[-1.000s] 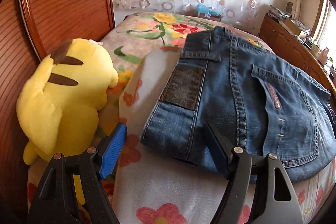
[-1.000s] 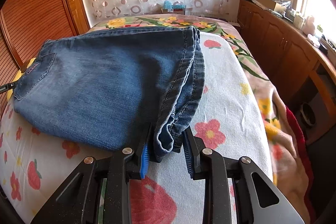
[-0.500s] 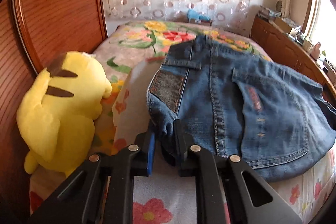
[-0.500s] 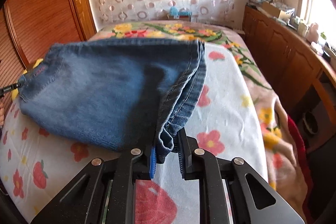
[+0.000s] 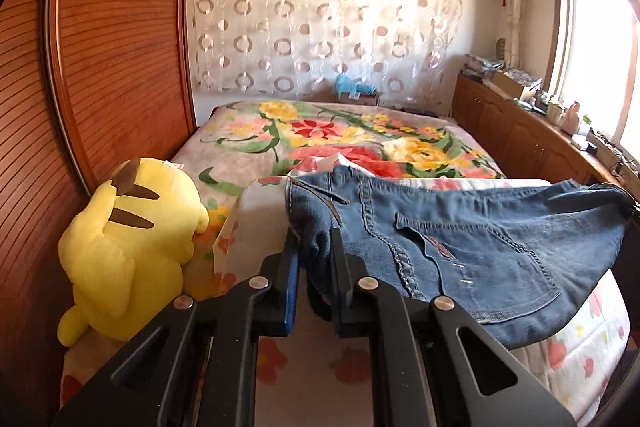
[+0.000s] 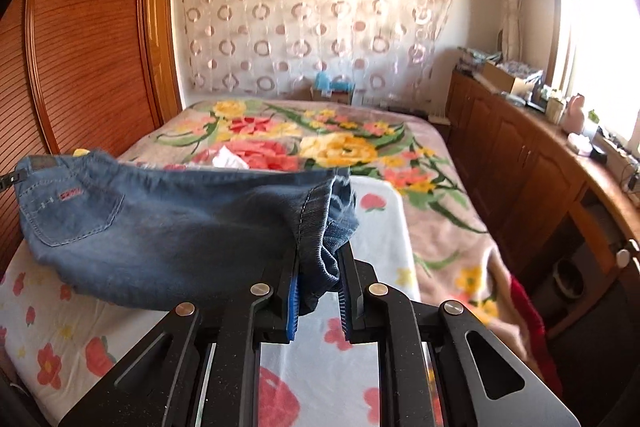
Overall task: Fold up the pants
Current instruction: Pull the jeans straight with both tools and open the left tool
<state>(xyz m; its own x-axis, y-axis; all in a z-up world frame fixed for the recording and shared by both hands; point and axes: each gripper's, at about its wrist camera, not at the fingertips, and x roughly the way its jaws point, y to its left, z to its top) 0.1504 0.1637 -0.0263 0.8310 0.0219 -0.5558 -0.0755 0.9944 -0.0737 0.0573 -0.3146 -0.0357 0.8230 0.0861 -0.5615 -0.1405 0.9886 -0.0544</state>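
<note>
Both wrist views close behind tongs, angled down along bed [image 5: 360,131] toward curtain [image 6: 312,19]; share jeans [image 5: 480,239], probably opposite ends.

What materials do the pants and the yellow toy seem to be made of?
Pants: blue denim, faded and matte, judging by the contrast stitching, the pocket and the woven texture. Yellow toy: probably soft plush over stuffing; its surface looks fuzzy and its shape rounded.

Faded blue jeans [image 5: 472,243] with a red pocket tag. White sheet [image 6: 384,227] printed with red flowers. Grey blanket [image 5: 248,143] with large red, yellow and green blooms. Yellow plush [image 5: 128,251], brown-striped back. Black tongs [image 5: 314,247] with blue pads.
</note>
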